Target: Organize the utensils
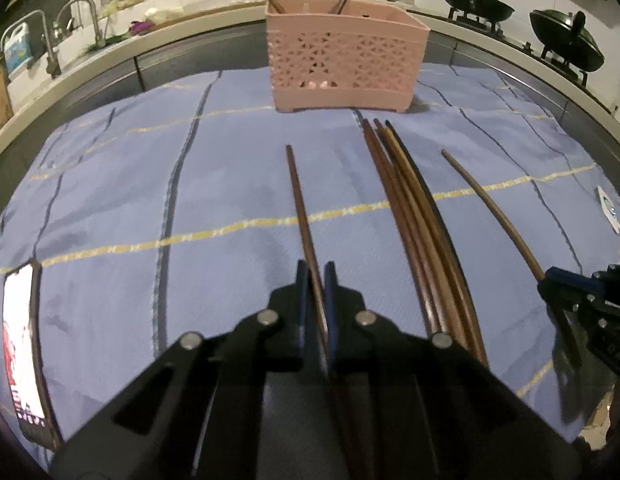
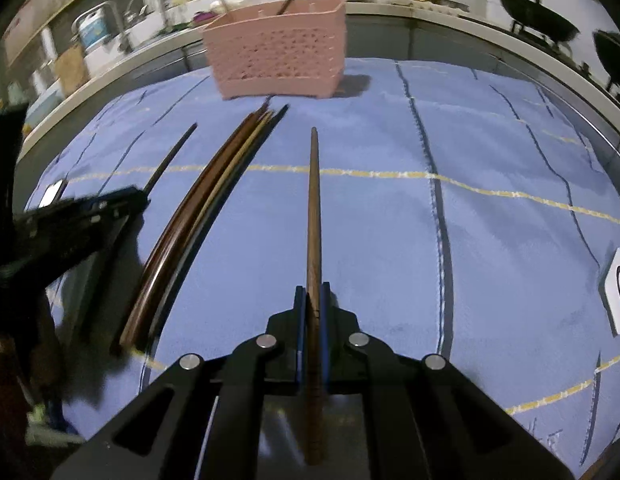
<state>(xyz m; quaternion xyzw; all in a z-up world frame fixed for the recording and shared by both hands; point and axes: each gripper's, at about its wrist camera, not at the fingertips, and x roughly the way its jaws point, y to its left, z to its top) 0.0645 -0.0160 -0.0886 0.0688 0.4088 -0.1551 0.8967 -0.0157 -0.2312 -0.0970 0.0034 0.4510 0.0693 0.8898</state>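
Two chopsticks clamped | left gripper point(image 1: 317, 276), right gripper point(image 2: 313, 294) (rear ends hidden)

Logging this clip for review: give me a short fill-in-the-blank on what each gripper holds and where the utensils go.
1. The left gripper is shut on a single ____.
2. The right gripper also grips one chopstick, its tip pointing toward the ____ basket.
3. Between the two held chopsticks, a bundle lies on the ____ cloth.
4. Chopsticks already stand in the ____.

Missing words: chopstick; pink; blue; basket
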